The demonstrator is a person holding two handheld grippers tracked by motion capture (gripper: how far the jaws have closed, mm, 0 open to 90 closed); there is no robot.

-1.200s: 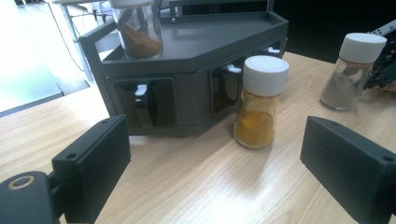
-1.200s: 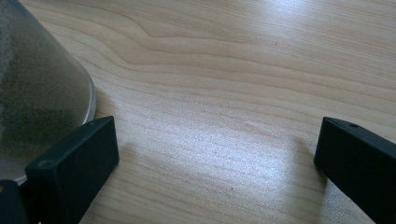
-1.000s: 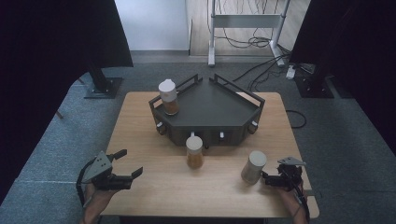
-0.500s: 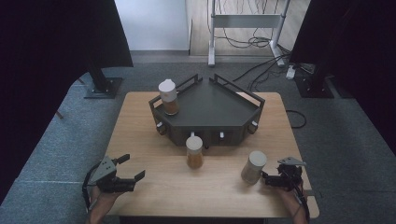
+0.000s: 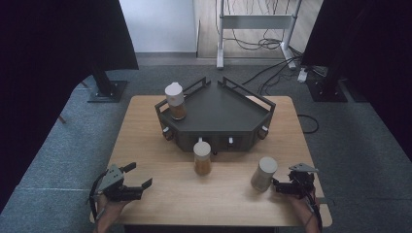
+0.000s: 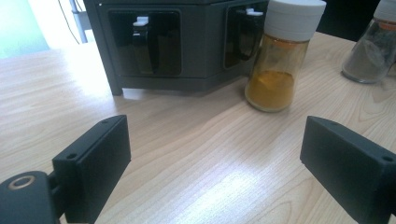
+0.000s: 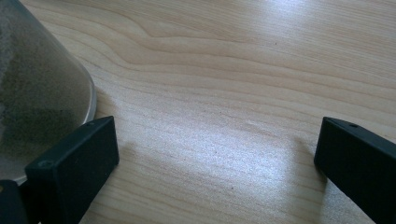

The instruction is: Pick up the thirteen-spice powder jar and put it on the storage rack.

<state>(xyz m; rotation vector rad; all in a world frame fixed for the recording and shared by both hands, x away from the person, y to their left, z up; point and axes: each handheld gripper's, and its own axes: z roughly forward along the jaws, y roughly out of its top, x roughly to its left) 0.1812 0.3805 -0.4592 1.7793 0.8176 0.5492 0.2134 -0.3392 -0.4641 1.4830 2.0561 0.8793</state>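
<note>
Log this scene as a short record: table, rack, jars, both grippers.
table: wooden
rack: dark, angular, far middle of table
rack jar: upright on rack's left corner
yellow jar: upright, white cap, just in front of rack
grey jar: upright, beside right gripper
left gripper: open, nothing between jaws
right gripper: open, jar outside its jaws

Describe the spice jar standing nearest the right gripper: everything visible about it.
The grey-spice jar is a clear, glass-like shaker with a pale lid, its body widening toward the base and holding grey-green powder. It stands upright on the wooden table near the front right edge, apart from the dark rack. The open right gripper sits just beside it; in the right gripper view the jar lies outside one jaw, not between them. Actual contact cannot be told.
</note>
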